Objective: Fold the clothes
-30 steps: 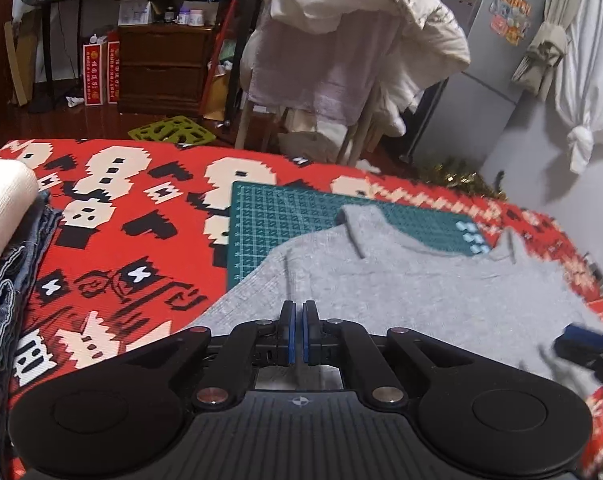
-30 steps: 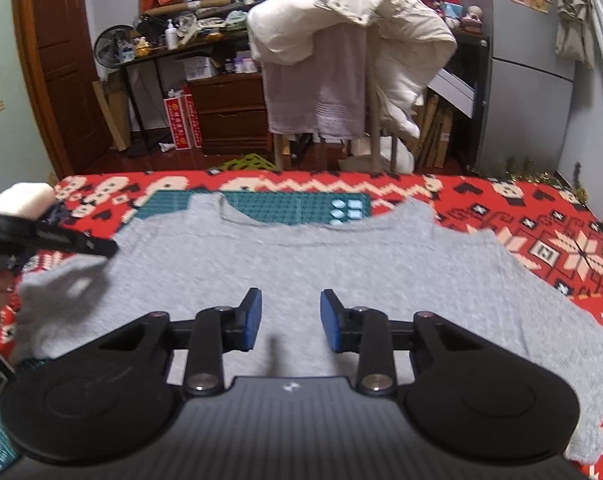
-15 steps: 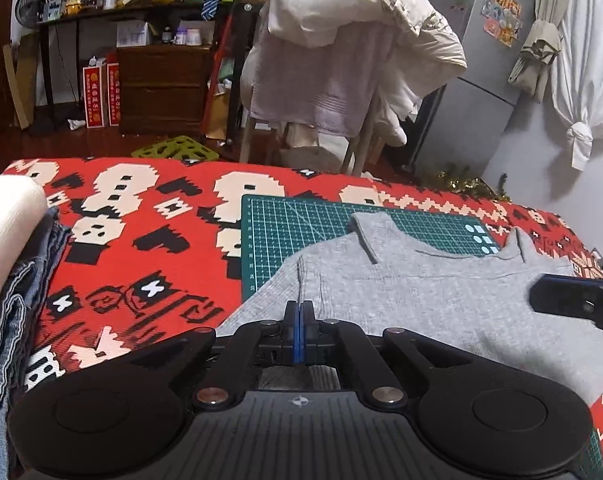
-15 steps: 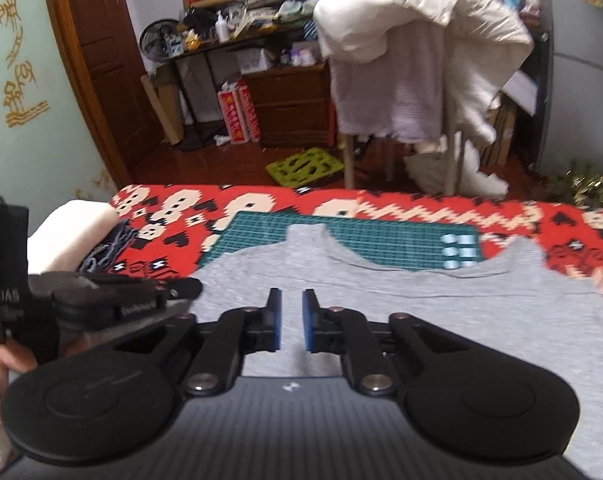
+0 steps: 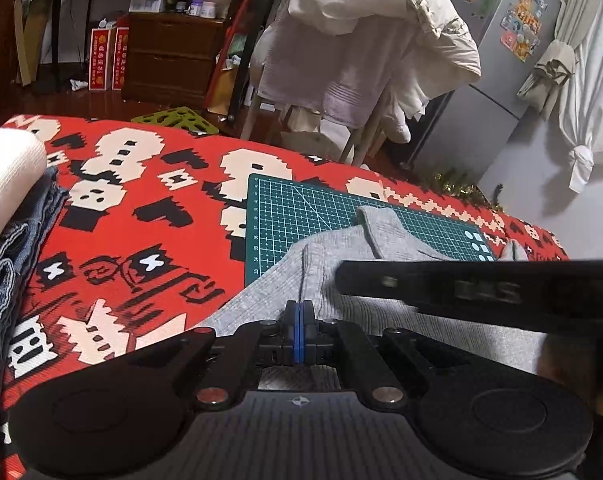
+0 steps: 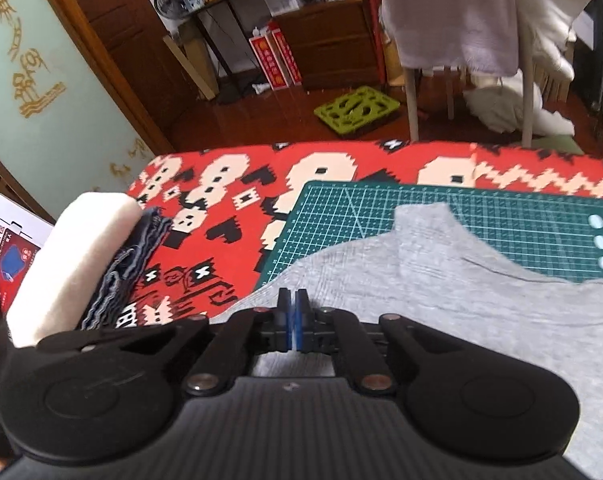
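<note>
A grey knit top (image 5: 385,252) lies spread on a green cutting mat (image 5: 297,208) over a red patterned blanket (image 5: 141,224). My left gripper (image 5: 298,318) is shut on the top's near left part, and a fabric ridge runs up from its tips. The black body of the right gripper (image 5: 481,290) crosses this view just to the right. In the right wrist view the grey top (image 6: 461,304) fills the lower right, and my right gripper (image 6: 292,318) is shut on its left edge, close to where the blanket (image 6: 221,200) shows.
A stack of folded clothes, a white piece (image 6: 69,260) on denim (image 6: 135,260), sits at the blanket's left edge. Beyond the far edge stand a chair draped with laundry (image 5: 361,48), a fridge (image 5: 497,64) and a green mat (image 6: 357,110) on the floor.
My right gripper went from open to shut while swinging left to the top's left edge beside the left gripper. The left gripper stayed shut and rose slightly.
</note>
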A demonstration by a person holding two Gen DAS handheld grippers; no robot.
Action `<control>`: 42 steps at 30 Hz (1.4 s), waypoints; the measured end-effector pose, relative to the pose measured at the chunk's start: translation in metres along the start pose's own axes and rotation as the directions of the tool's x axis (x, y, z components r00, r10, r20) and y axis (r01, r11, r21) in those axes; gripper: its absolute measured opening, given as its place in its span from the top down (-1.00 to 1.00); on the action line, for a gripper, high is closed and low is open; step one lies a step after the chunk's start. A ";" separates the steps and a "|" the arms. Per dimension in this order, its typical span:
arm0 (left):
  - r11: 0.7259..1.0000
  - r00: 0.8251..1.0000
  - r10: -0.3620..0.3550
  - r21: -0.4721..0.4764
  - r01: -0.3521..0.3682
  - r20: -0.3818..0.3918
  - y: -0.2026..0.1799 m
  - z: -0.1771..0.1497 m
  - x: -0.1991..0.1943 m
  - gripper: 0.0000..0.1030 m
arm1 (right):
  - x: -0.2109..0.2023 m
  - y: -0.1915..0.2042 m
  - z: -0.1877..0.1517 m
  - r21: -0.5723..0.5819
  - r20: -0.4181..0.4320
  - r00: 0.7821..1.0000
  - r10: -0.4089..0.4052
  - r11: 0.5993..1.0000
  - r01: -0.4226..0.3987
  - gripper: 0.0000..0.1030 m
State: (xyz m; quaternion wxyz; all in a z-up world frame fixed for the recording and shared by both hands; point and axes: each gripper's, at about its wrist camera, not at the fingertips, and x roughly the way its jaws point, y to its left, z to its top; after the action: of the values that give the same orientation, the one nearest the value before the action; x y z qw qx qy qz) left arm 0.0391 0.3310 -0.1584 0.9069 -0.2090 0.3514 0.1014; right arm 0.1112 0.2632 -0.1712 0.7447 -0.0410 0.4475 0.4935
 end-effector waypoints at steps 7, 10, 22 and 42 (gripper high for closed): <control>1.000 1.000 -0.005 -0.001 0.005 -0.006 0.001 -0.001 0.000 0.99 | 0.024 -0.005 0.011 0.016 -0.030 0.999 -0.029 0.999 0.030 0.96; 1.000 1.000 -0.011 -0.011 0.011 -0.010 0.002 0.000 0.000 0.99 | 0.028 -0.011 0.017 0.046 -0.042 0.999 -0.020 0.999 0.022 0.96; 0.989 0.994 0.104 -0.105 -0.103 0.008 0.043 0.000 -0.058 0.97 | -0.005 -0.010 0.021 0.078 -0.009 1.000 0.029 0.997 -0.028 0.84; 0.945 0.942 0.313 -0.063 -0.322 -0.124 0.069 -0.013 -0.059 0.78 | -0.051 -0.002 -0.013 0.143 0.033 0.991 0.129 0.981 -0.132 0.83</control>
State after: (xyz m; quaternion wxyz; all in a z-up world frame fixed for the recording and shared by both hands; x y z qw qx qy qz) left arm -0.0346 0.3845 -0.1484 0.8482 -0.1923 0.4262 0.2488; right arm 0.0984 0.2204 -0.1438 0.7169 0.0482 0.4751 0.5079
